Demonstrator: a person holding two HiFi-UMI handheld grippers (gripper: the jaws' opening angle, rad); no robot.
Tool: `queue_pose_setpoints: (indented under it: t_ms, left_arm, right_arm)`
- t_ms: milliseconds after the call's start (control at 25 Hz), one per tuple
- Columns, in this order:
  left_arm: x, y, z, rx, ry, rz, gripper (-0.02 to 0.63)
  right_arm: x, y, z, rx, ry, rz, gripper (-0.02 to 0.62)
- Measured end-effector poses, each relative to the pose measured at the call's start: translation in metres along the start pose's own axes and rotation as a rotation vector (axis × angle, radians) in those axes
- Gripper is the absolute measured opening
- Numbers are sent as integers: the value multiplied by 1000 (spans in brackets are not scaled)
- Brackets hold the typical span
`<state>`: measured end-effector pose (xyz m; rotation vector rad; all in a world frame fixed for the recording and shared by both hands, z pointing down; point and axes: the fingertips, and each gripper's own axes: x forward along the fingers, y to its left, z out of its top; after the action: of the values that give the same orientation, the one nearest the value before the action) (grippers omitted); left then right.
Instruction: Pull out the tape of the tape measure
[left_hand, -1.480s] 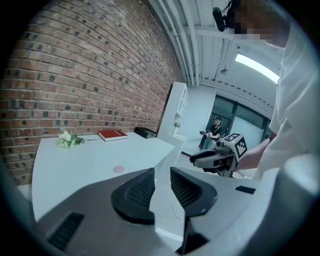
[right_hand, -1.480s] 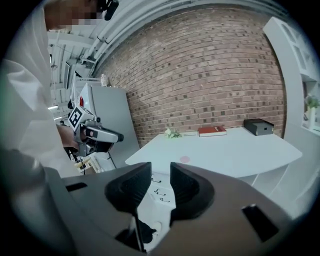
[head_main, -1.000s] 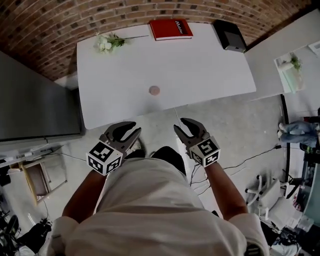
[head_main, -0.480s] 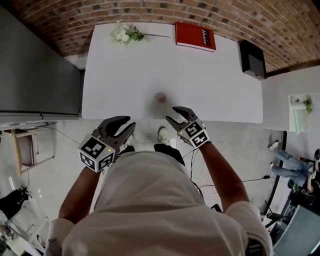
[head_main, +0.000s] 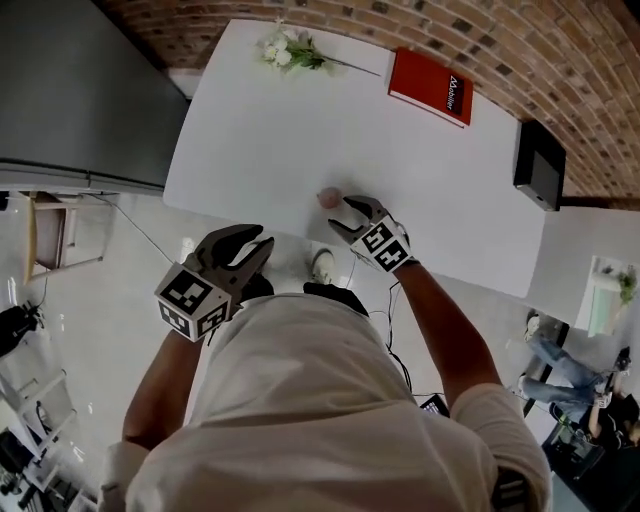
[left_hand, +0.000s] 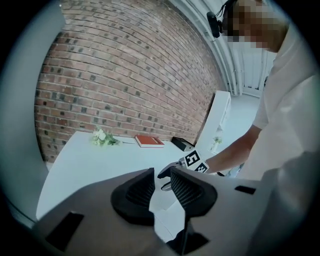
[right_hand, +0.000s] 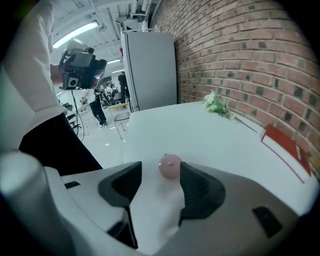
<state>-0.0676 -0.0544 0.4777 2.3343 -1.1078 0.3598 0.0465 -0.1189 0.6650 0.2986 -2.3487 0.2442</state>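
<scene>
A small round pink tape measure (head_main: 328, 198) lies on the white table (head_main: 250, 130) near its front edge. My right gripper (head_main: 350, 215) reaches over that edge. Its jaws have just been opening and stand wide. In the right gripper view the tape measure (right_hand: 169, 167) sits just beyond the tips of the right gripper (right_hand: 159, 174), close to the right-hand finger, and no pad presses on it. My left gripper (head_main: 250, 243) hangs off the table's front edge, left of the tape measure. The left gripper (left_hand: 161, 176) is open by a narrow gap, with nothing in it.
A red book (head_main: 430, 87), a sprig of white flowers (head_main: 290, 50) and a black box (head_main: 540, 165) lie along the table's far side by the brick wall. A tall grey cabinet (head_main: 70, 90) stands at the table's left. The floor lies below the front edge.
My right gripper has moved forward and down, from in front of the table to the pink tape measure, and its jaws have spread. The left gripper shifted only a little. The head view has swung.
</scene>
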Motion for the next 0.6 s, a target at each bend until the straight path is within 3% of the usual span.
queue_pose_setpoints:
  t_ms: [600]
  left_arm:
    - [0, 15, 5, -43, -18, 112, 94]
  right_arm:
    - [41, -15, 4, -119, 53, 130, 238]
